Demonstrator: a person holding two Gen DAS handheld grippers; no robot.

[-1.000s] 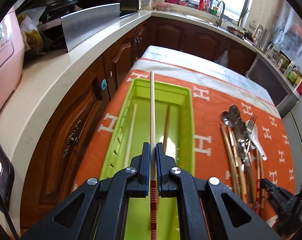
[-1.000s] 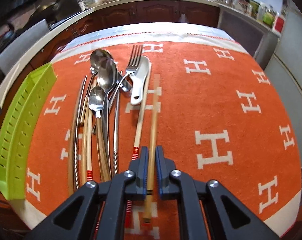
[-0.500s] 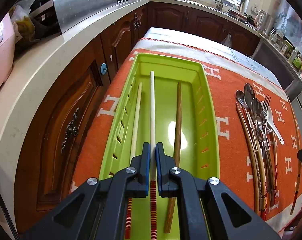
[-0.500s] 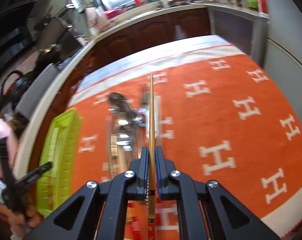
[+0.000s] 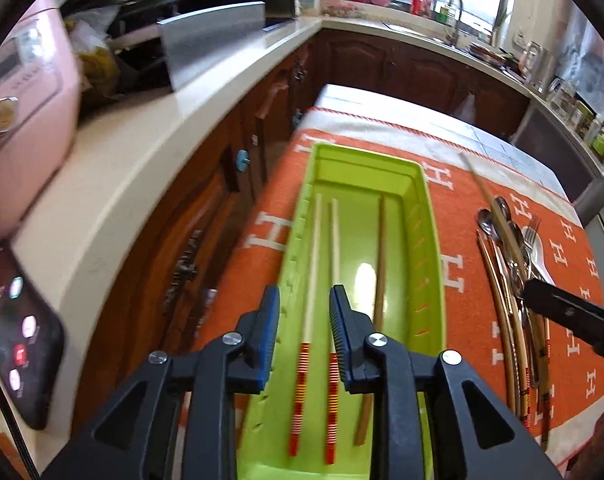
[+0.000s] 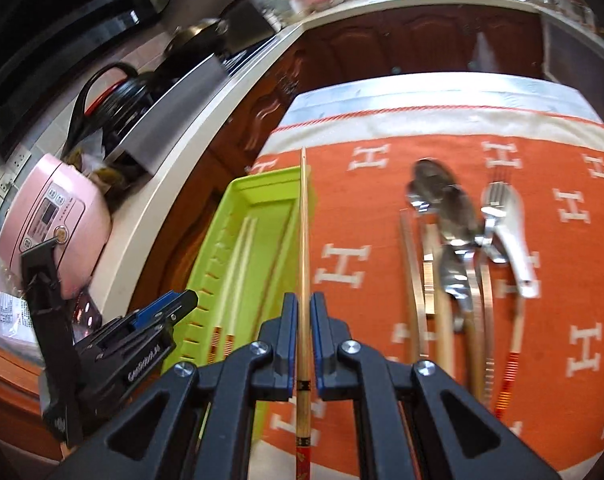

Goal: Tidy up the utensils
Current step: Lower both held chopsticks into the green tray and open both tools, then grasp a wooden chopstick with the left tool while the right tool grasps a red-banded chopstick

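A lime green tray (image 5: 430, 264) lies on the orange cloth. It holds two pale chopsticks with red-striped ends (image 5: 312, 264) and a brown chopstick (image 5: 378, 264). My left gripper (image 5: 304, 300) is open and empty above the tray's near end. My right gripper (image 6: 306, 312) is shut on a tan chopstick (image 6: 304, 240), held above the cloth by the tray's (image 6: 261, 200) right wall. The left gripper (image 6: 157, 308) shows at the left of the right wrist view. A pile of spoons, a fork and chopsticks (image 6: 454, 248) lies on the cloth to the right.
A white counter (image 5: 149, 168) runs along the left over brown cabinets (image 5: 205, 240). A pink rice cooker (image 6: 53, 220) and pans stand on it. The cloth has white H marks (image 6: 582, 344) on its right part.
My left gripper opened and let go of the striped chopstick, which now lies in the tray beside the other. My right gripper carried the tan chopstick left toward the tray.
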